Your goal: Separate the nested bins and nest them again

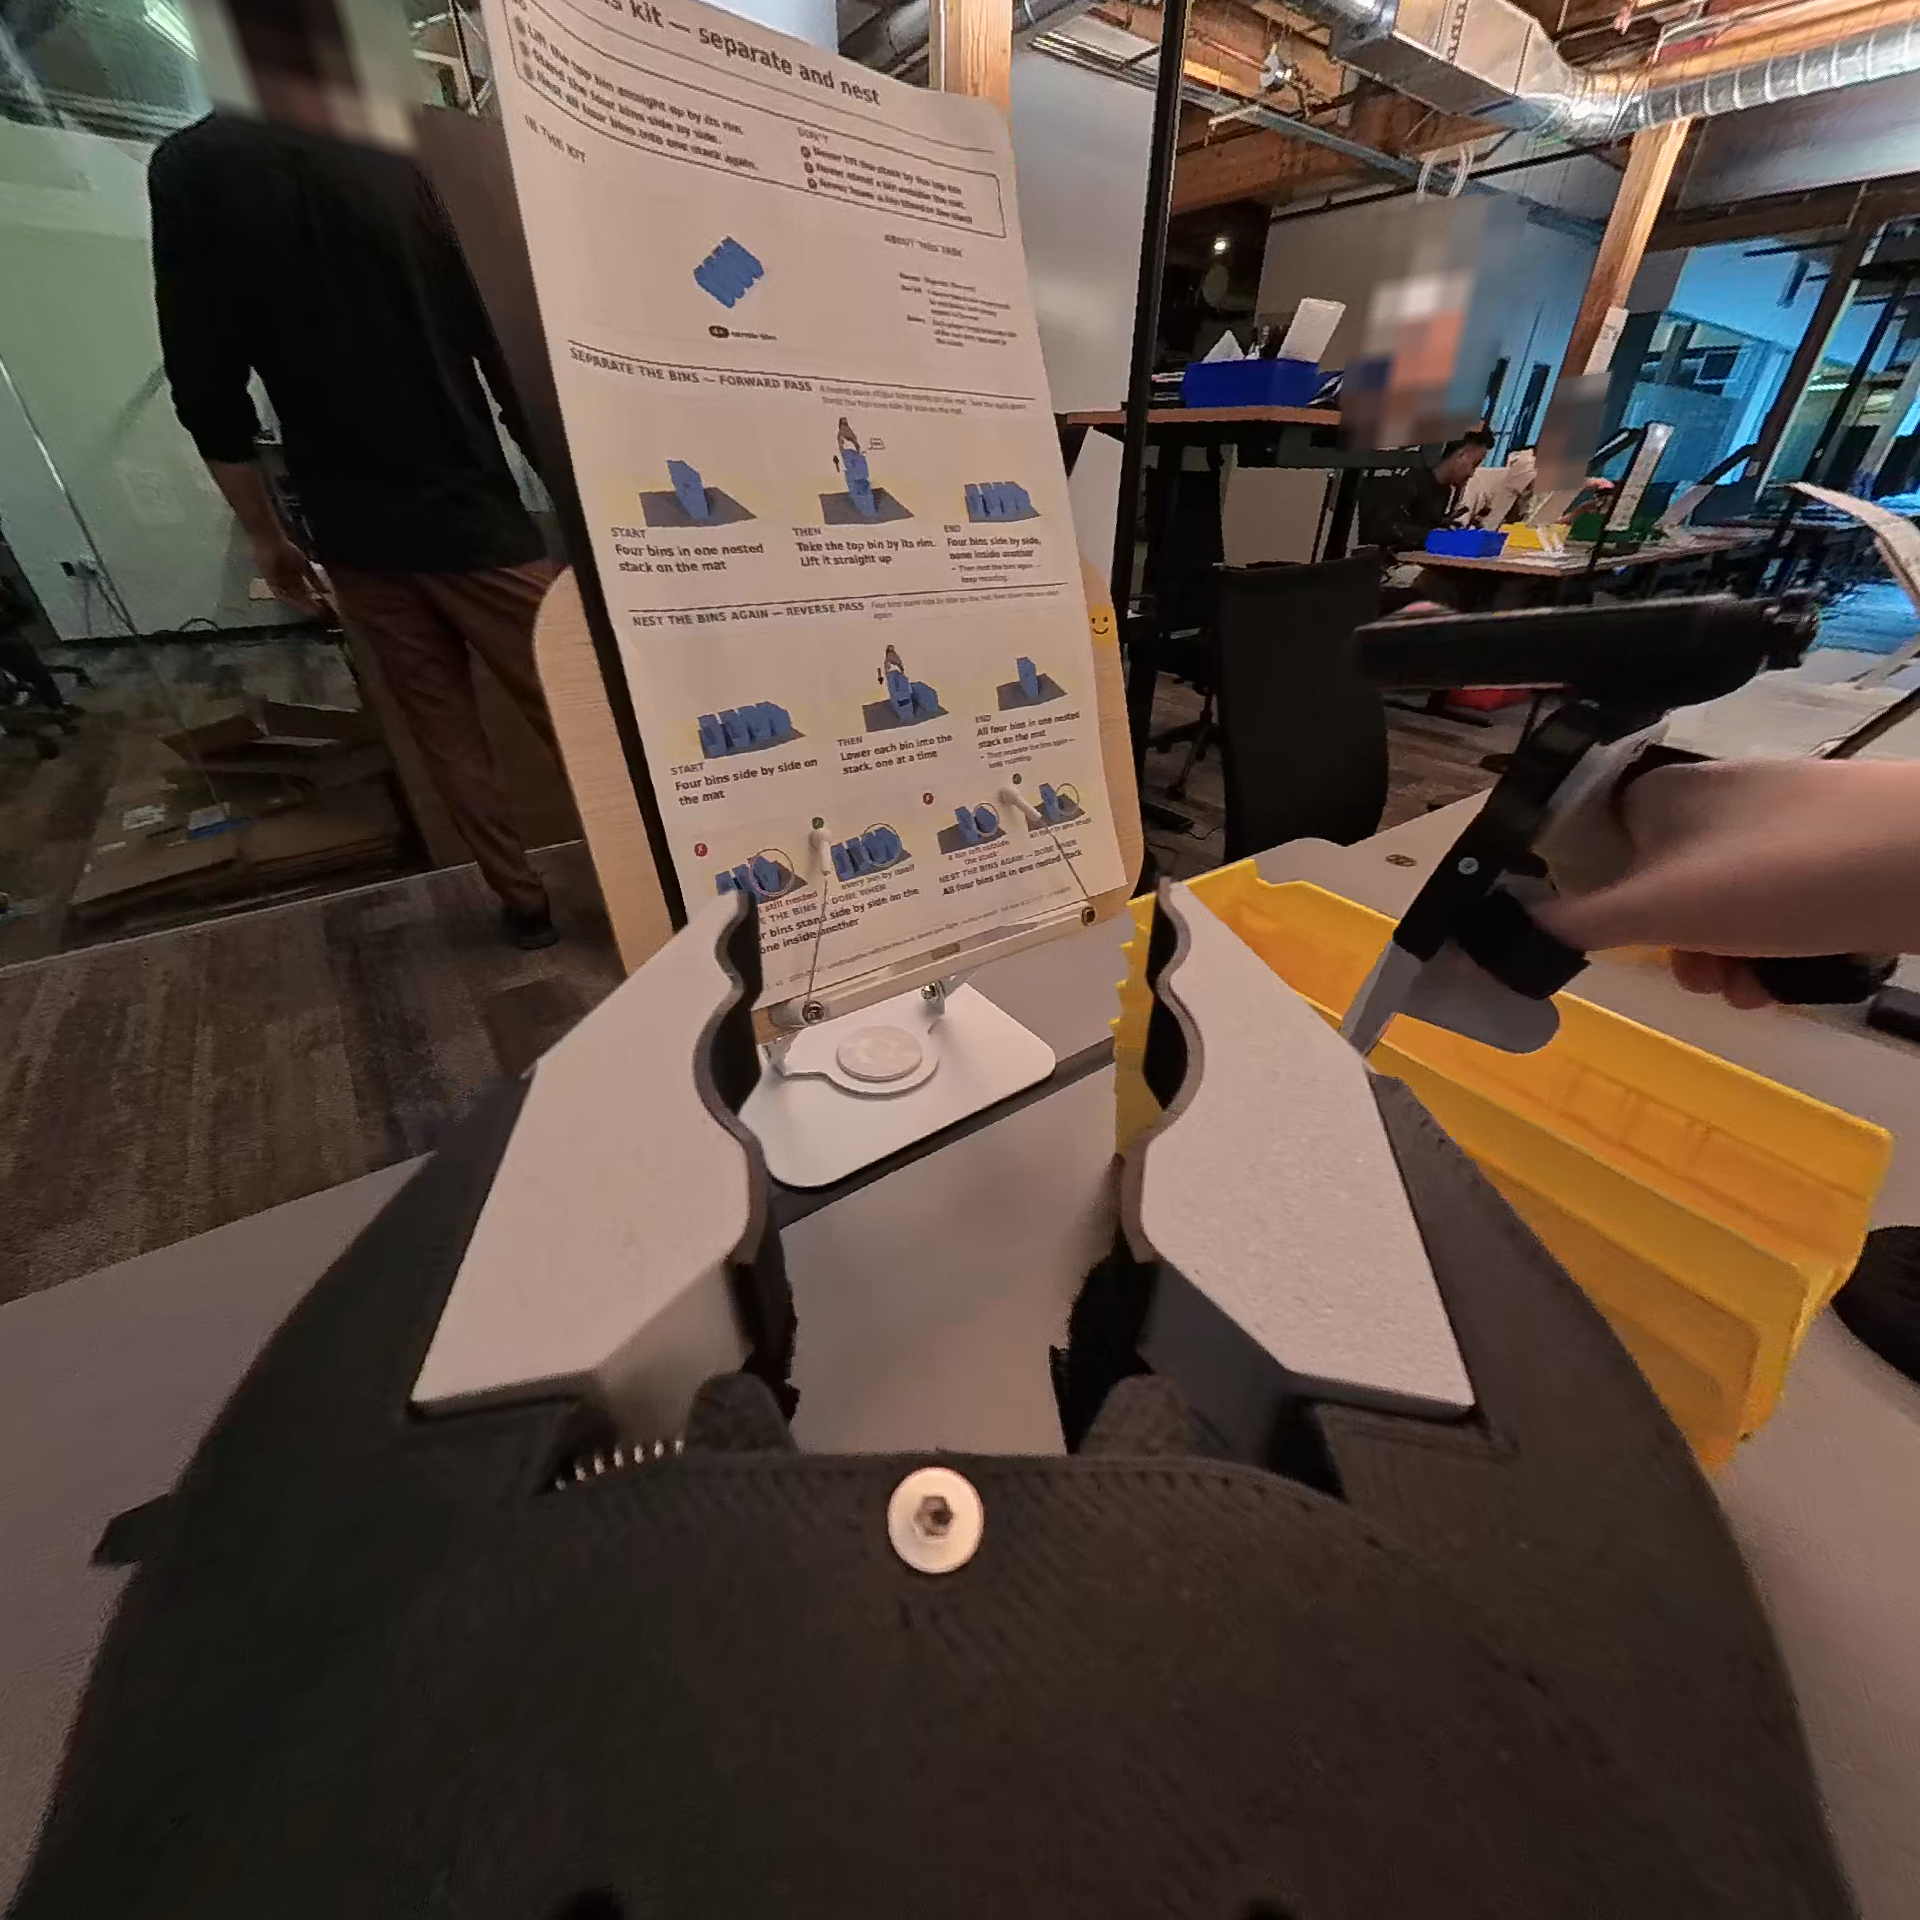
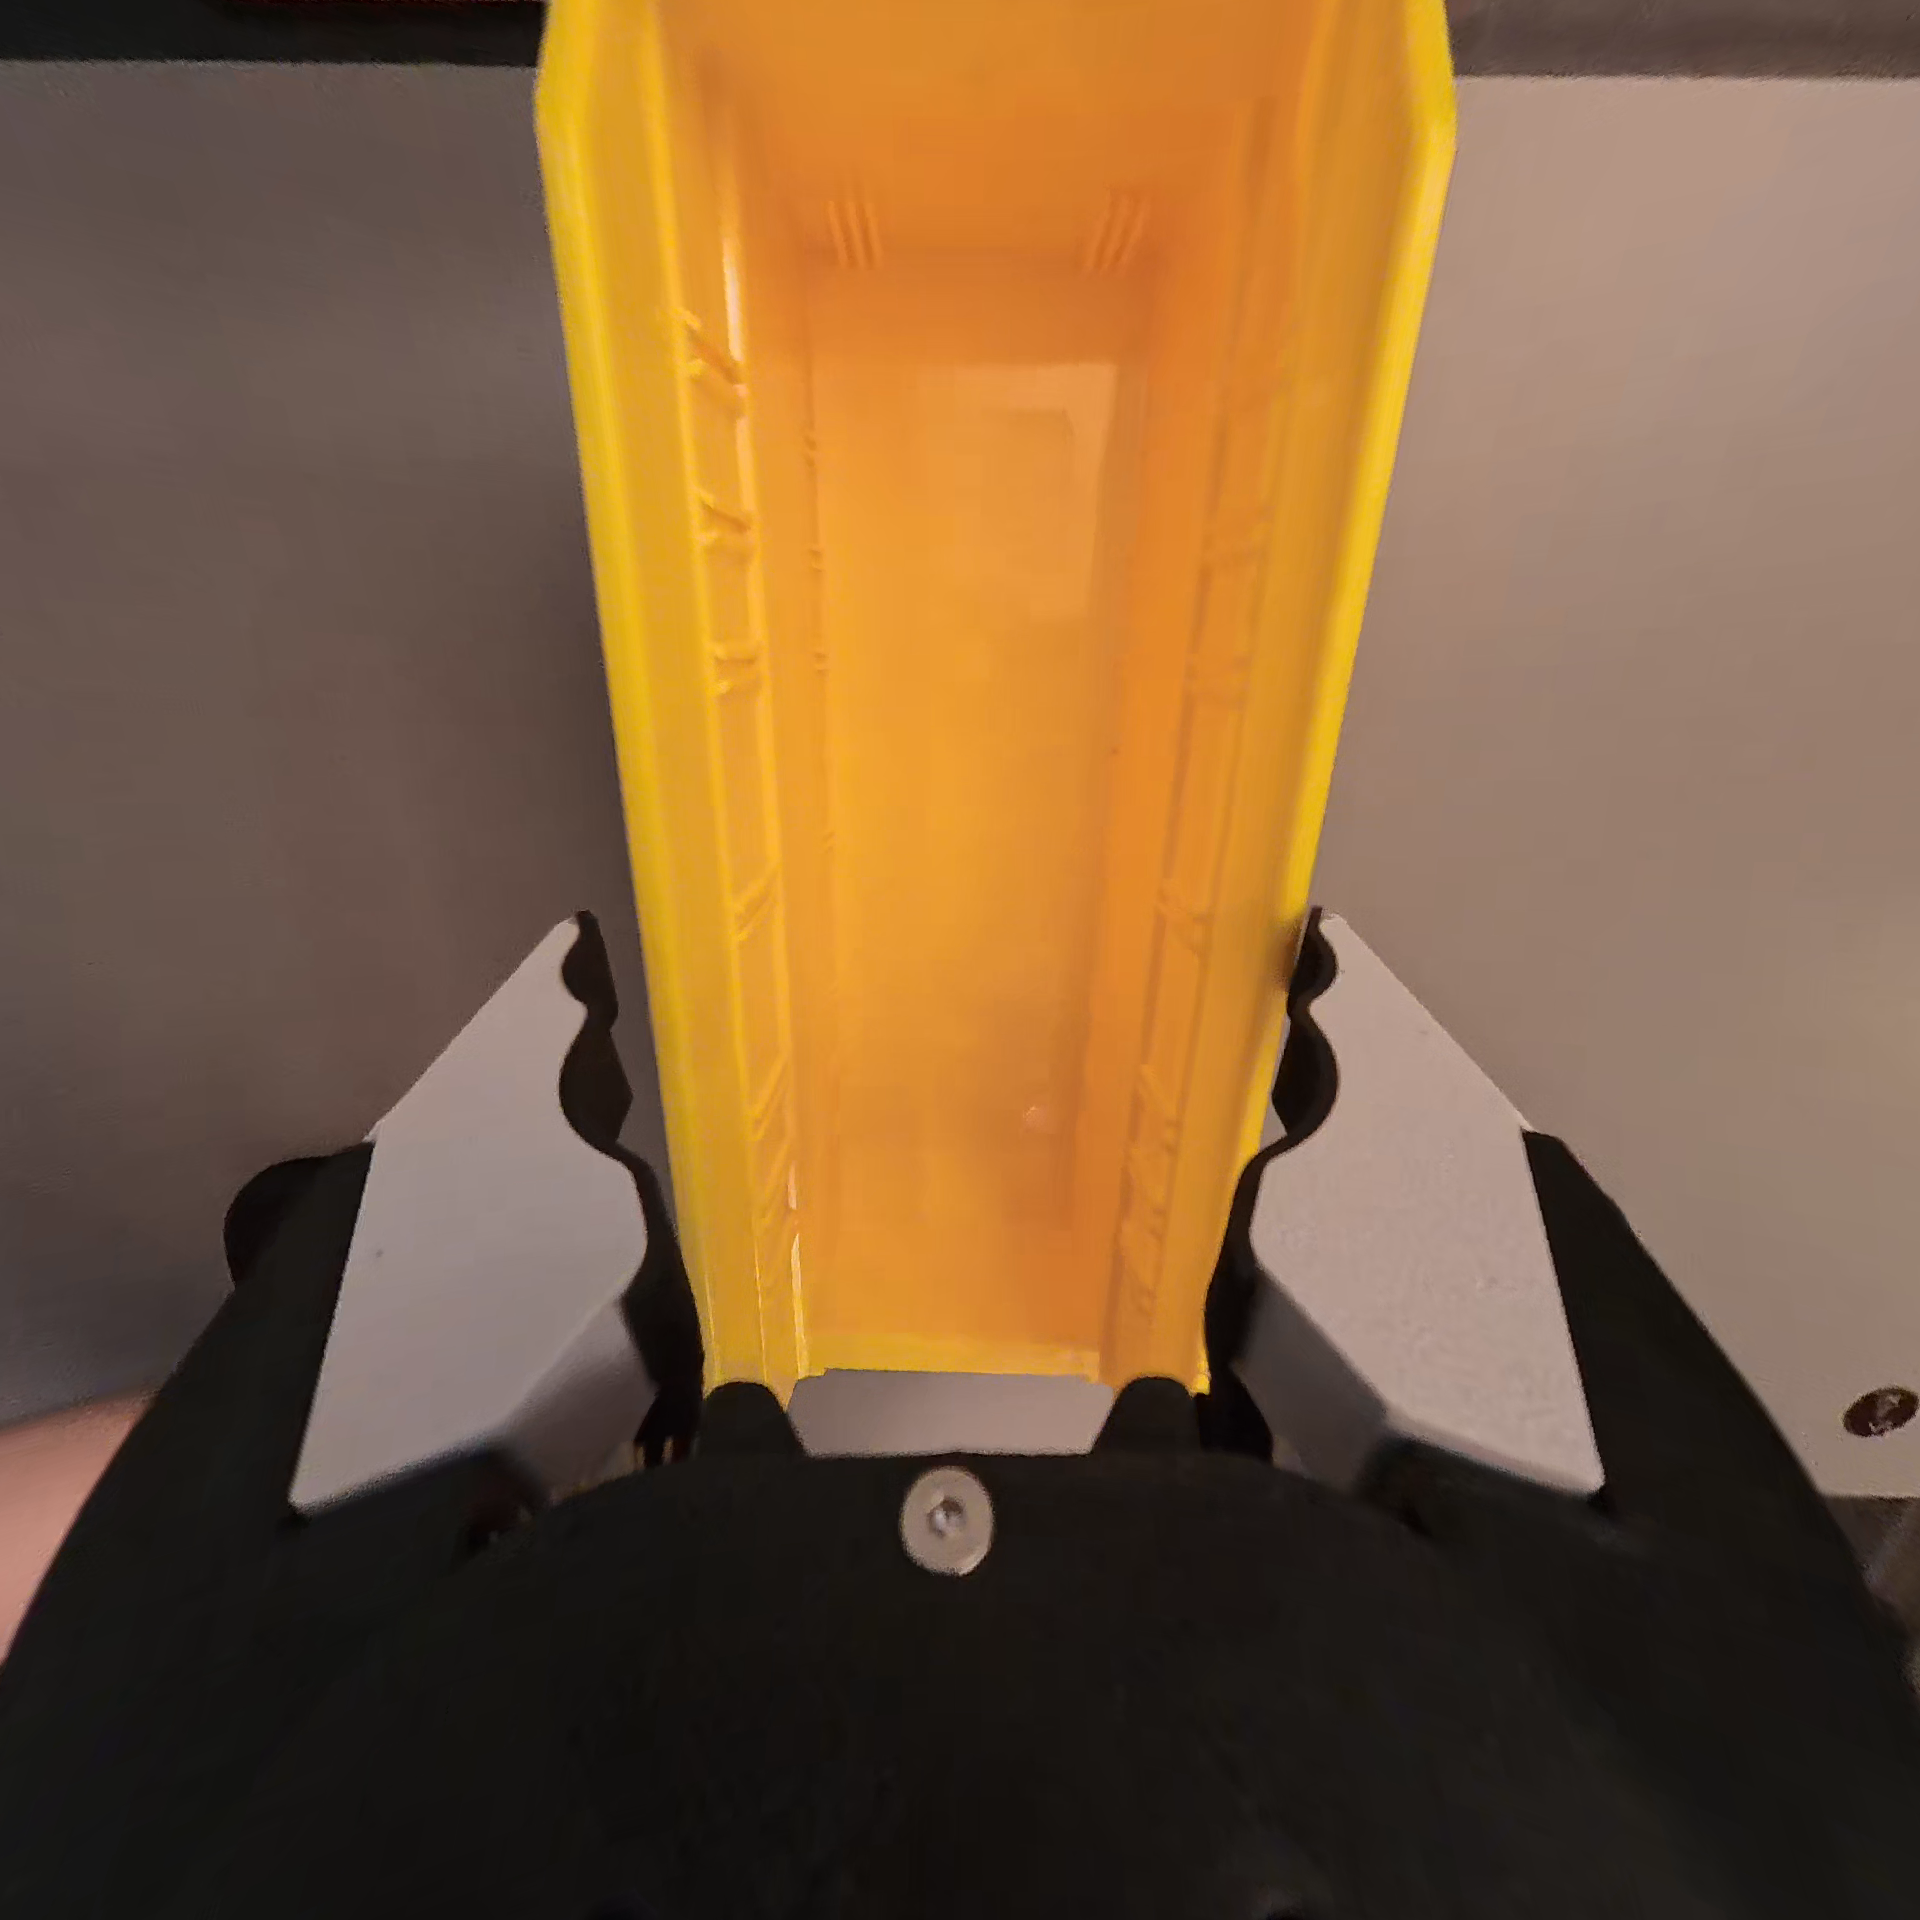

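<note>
At the far left of the left wrist view, a person in a dark top and brown trousers [image 1: 343,416] stands on the patterned carpet floor [image 1: 260,1039] beyond the counter edge. Next comes the printed instruction sheet [image 1: 821,520], propped on a white metal stand with a round disc in its base [image 1: 894,1081], which rests on the pale grey counter [image 1: 914,1330]. The left tongs [image 1: 951,997] hang above the counter in front of that stand; their two white, wavy-edged fingers [image 1: 644,1122] stand apart with only bare counter and the stand's base showing between them, so they hold nothing.

Just right of them sits the stack of long yellow plastic bins [image 1: 1558,1132], nested one inside another, their stepped rims visible at the near end. It lies on the counter, running away to the right. Over its far end a hand [image 1: 1756,862] holds the right tongs [image 1: 1392,1023], pointed down toward the top bin's rim.

In the right wrist view those tongs [image 2: 951,935] straddle the near end of the top bin, looking straight into its orange-yellow trough. They are spread wide. The left fingertip [image 2: 587,987] stands clear of the bin's wall with a strip of counter between, while the right fingertip [image 2: 1311,987] lies against or just beside the opposite wall; the bin is not clamped. A small screw head [image 2: 1878,1411] shows in the counter at the far right.
</note>
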### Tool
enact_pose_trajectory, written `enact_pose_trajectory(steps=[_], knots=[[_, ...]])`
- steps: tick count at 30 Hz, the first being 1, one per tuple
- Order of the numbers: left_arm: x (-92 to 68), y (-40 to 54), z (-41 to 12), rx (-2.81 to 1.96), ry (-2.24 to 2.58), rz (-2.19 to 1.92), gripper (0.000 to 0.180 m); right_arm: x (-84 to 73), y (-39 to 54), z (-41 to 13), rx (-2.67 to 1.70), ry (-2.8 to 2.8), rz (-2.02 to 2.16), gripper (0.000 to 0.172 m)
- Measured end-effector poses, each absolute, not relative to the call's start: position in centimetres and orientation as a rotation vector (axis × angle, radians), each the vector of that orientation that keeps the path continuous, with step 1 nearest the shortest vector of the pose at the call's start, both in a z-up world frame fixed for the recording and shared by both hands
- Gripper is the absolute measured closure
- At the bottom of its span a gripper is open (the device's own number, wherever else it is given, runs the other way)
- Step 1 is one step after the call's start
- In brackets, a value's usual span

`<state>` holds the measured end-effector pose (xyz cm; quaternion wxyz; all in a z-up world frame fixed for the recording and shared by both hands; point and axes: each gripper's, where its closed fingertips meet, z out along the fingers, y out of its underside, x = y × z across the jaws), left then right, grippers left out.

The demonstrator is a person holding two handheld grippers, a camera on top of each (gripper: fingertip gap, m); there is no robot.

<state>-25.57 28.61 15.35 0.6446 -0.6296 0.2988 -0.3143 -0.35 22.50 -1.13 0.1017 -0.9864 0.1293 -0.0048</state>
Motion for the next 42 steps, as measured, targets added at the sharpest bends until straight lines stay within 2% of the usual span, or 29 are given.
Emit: enact_pose_trajectory(steps=[9, 18, 31, 37, 42], knots=[[-25.2, 28.7, 14.6, -1.466, 0.698, -0.759, 0.106, -0.2, 21.8, -2.5, -2.985, 0.403, -0.055, 0.043], [-25.0, 28.5, 14.6, -1.472, 0.705, -0.786, 0.107, -0.3, 21.8, -2.3, -2.99, 0.402, -0.052, 0.057], [-25.1, 28.7, 14.4, -1.484, 0.687, -0.821, 0.108, -0.3, 21.6, -1.9, -3.031, 0.405, -0.008, 0.059], [-24.8, 28.7, 14.3, -1.492, 0.696, -0.817, 0.109, -0.1, 22.0, -0.2, -3.002, 0.413, 0.019, 0.058], [-25.0, 28.9, 14.2, -1.506, 0.677, -0.809, 0.108, 0.4, 22.3, 4.0, -2.946, 0.412, 0.035, 0.058]])
